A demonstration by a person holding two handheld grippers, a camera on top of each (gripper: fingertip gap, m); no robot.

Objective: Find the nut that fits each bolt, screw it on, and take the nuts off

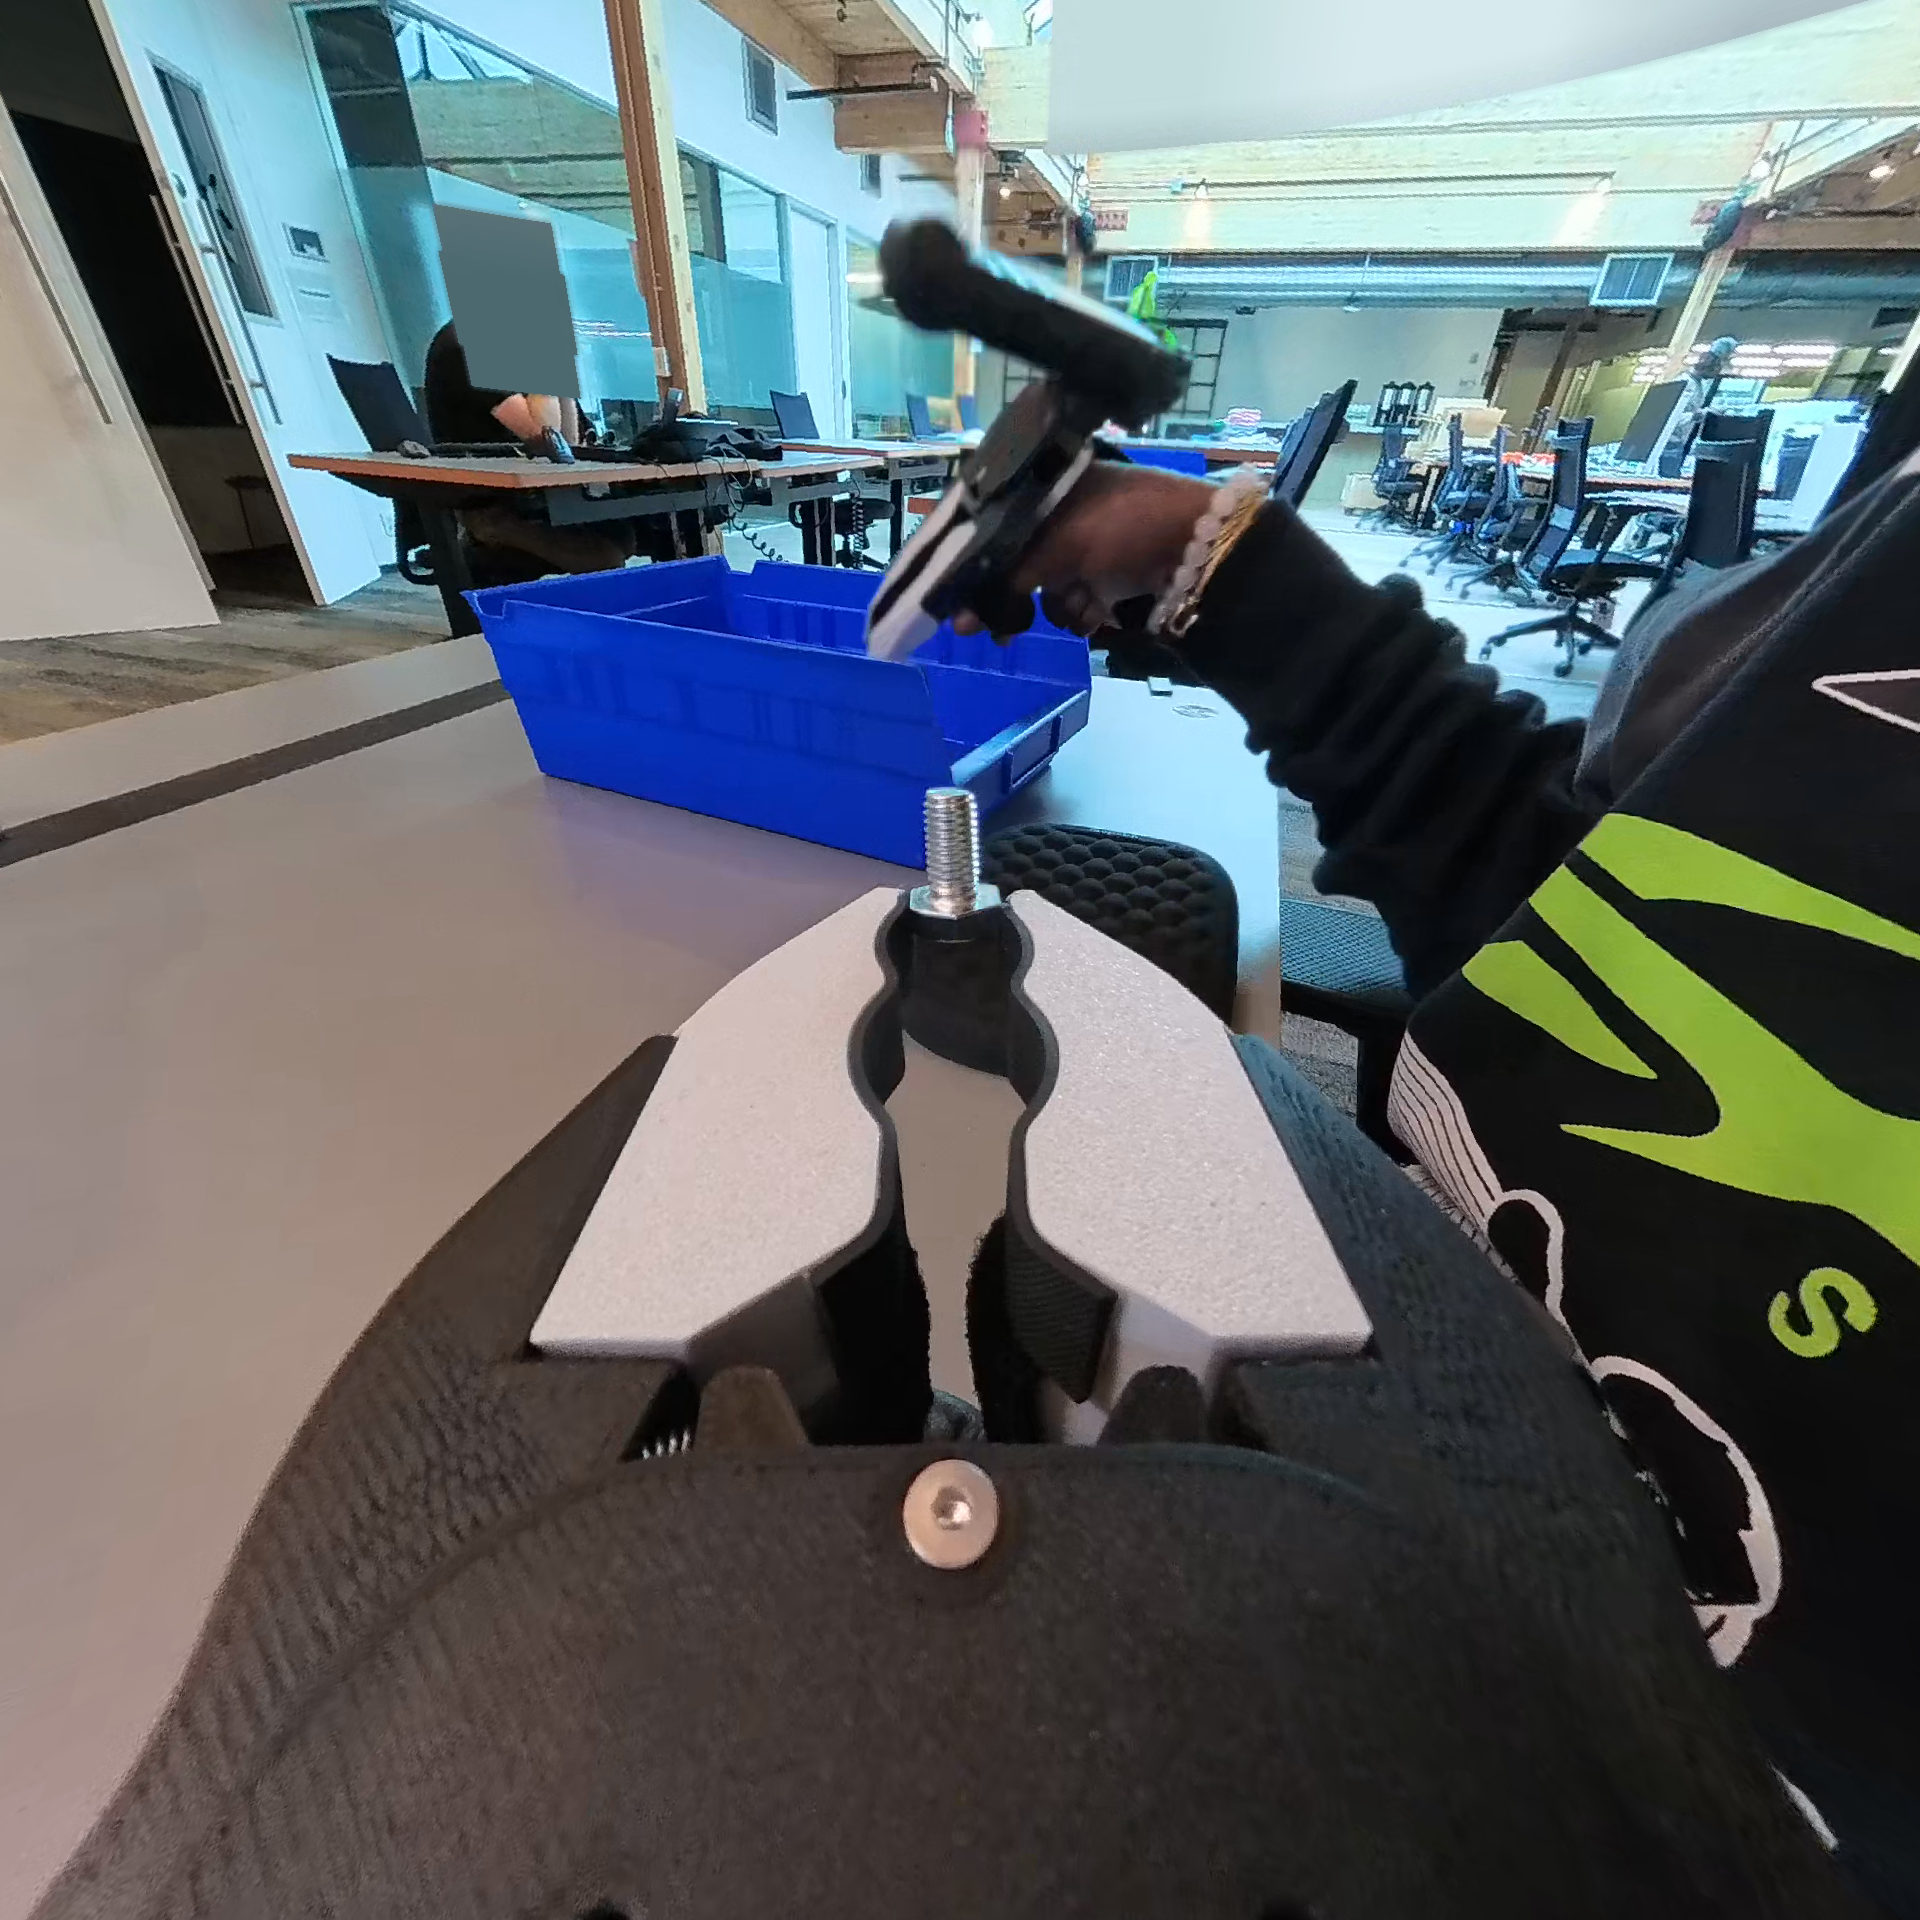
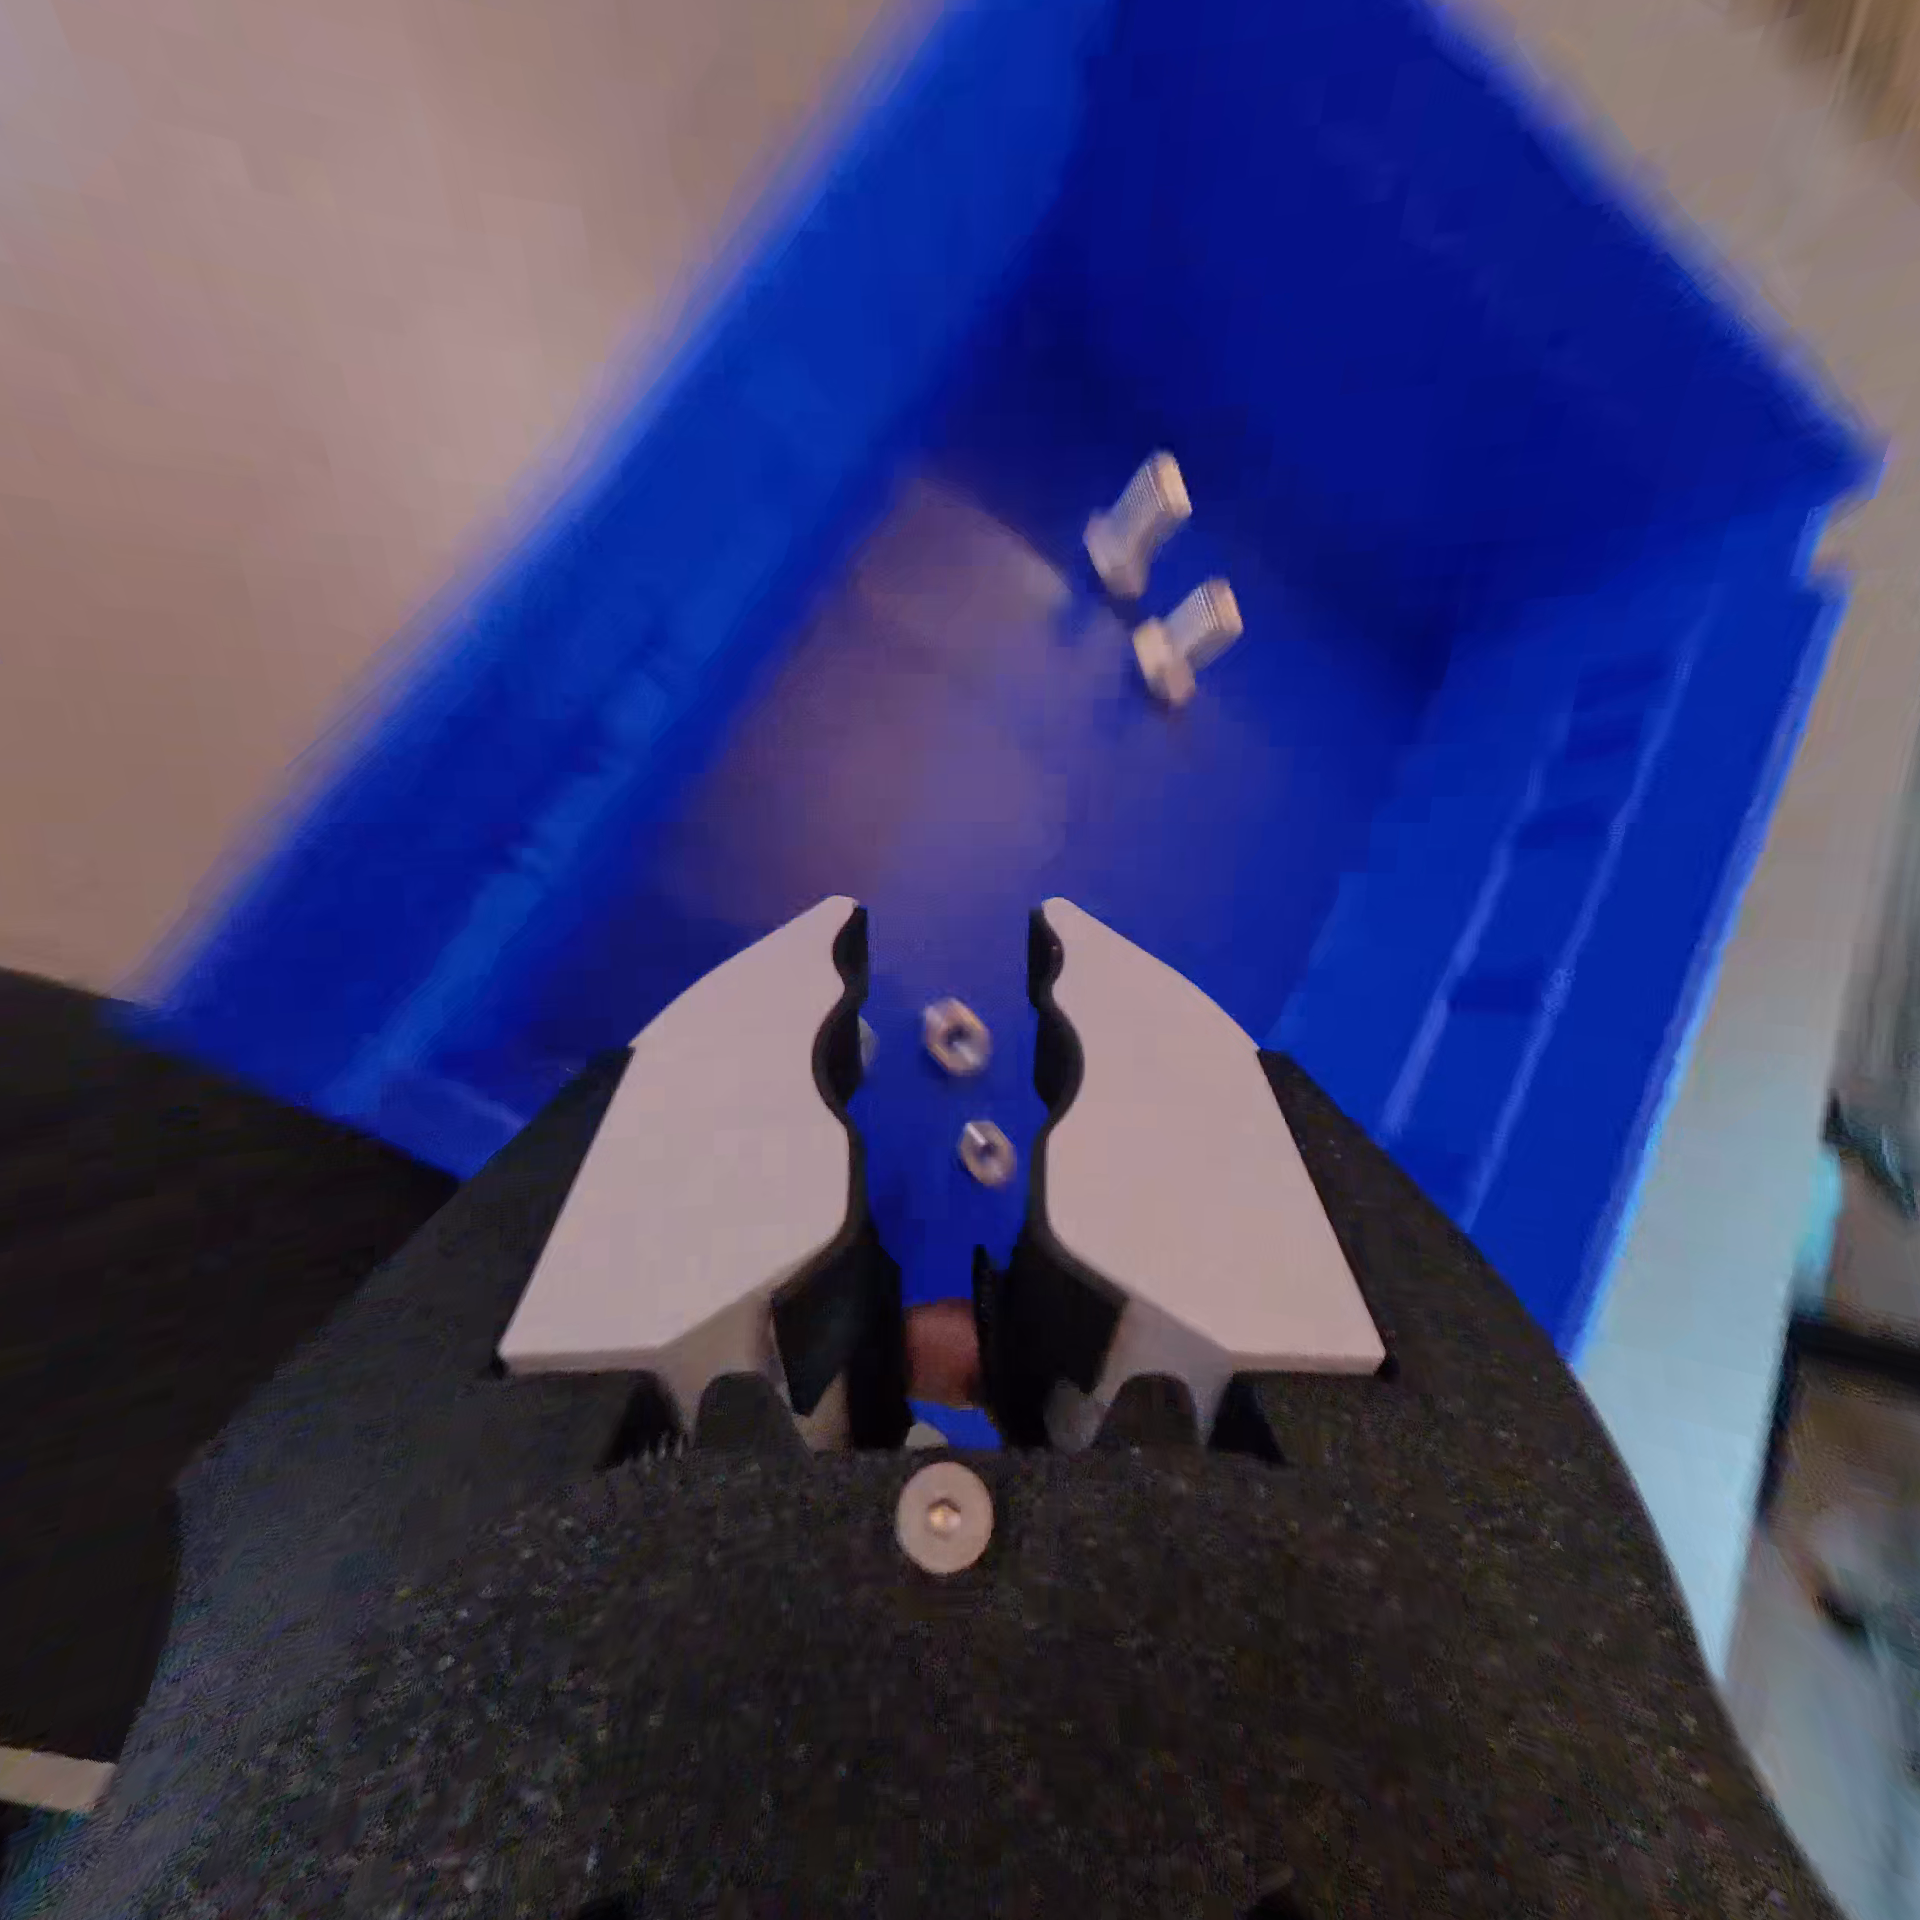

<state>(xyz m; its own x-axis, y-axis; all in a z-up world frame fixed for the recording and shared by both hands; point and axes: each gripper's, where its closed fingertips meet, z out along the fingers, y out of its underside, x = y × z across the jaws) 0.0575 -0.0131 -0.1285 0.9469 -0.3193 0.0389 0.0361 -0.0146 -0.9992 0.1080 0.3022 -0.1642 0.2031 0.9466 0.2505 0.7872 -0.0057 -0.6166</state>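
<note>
In the left wrist view my left gripper (image 1: 951,914) is shut on the hex head of a silver bolt (image 1: 951,842). It holds the bolt upright over the grey table (image 1: 364,987), threaded shaft bare and pointing up. My right gripper (image 2: 945,914) is open with nothing between its pads and hangs over the blue bin (image 2: 1455,416). Two small silver nuts (image 2: 956,1037) (image 2: 987,1151) lie loose on the bin floor, seen through the gap between its fingers. Two more bolts (image 2: 1138,525) (image 2: 1184,639) lie farther in. The left wrist view shows the right gripper (image 1: 904,623) dipping into the bin (image 1: 727,717).
A person's black-sleeved arm (image 1: 1382,727) reaches across from the right, holding the right gripper. A black mesh chair back (image 1: 1122,894) stands at the table's right edge. Desks, chairs and a seated person are in the background. Left tips to right tips: about 35 centimetres.
</note>
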